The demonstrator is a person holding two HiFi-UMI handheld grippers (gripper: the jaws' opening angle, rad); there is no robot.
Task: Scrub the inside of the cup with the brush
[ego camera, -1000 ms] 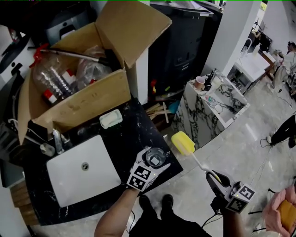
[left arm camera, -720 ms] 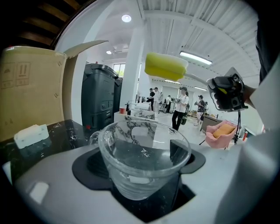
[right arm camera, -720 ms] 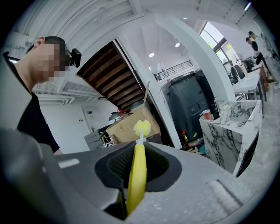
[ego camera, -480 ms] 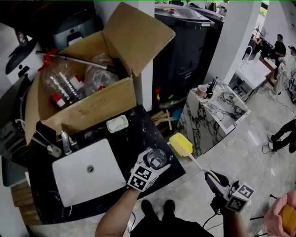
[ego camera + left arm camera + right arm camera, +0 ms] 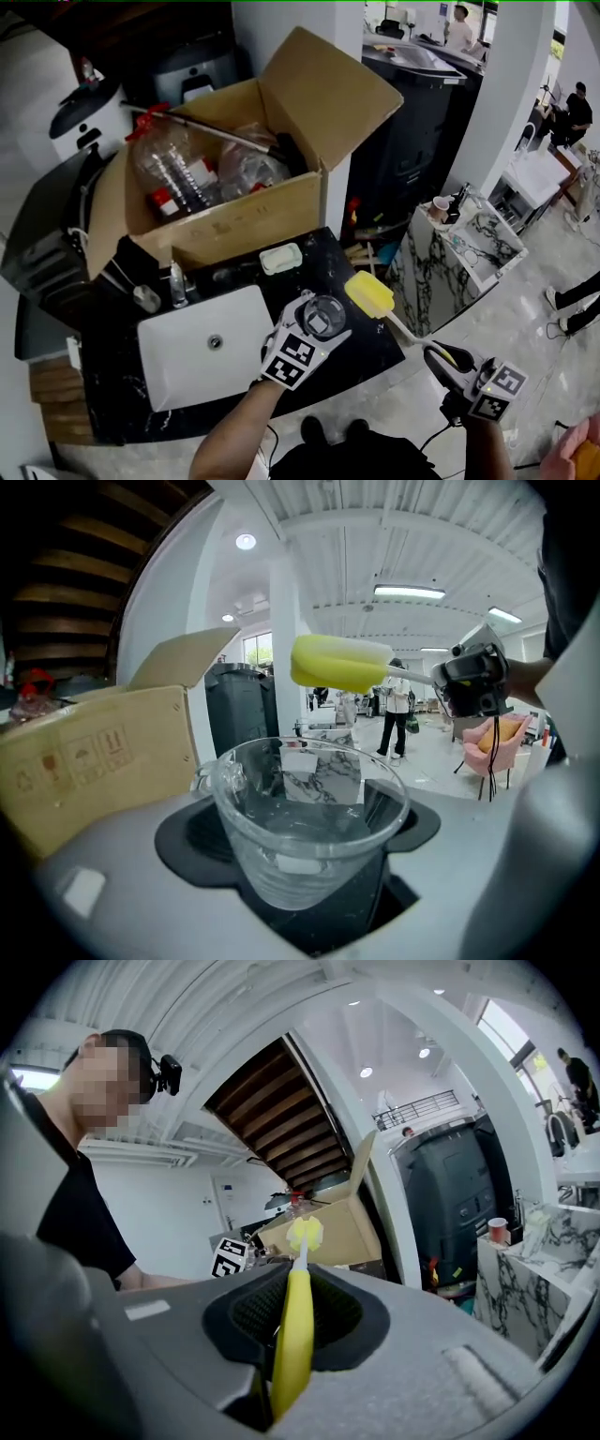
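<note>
Left hand-held gripper [image 5: 314,323] clasps the cup [image 5: 305,827]; right hand-held gripper [image 5: 441,354] pinches the brush [image 5: 370,293] handle, head near the cup

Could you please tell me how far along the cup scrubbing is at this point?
Done: the left gripper holds the glass cup, and the right gripper holds the brush by its handle. In hand: the yellow sponge head hovers near the cup's rim, outside it. Left: lowering it in and all the scrubbing.

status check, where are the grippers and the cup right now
Left gripper shut on cup, over counter. Right gripper shut on brush handle. Brush head beside cup, not inside yet. Nothing between them.
</note>
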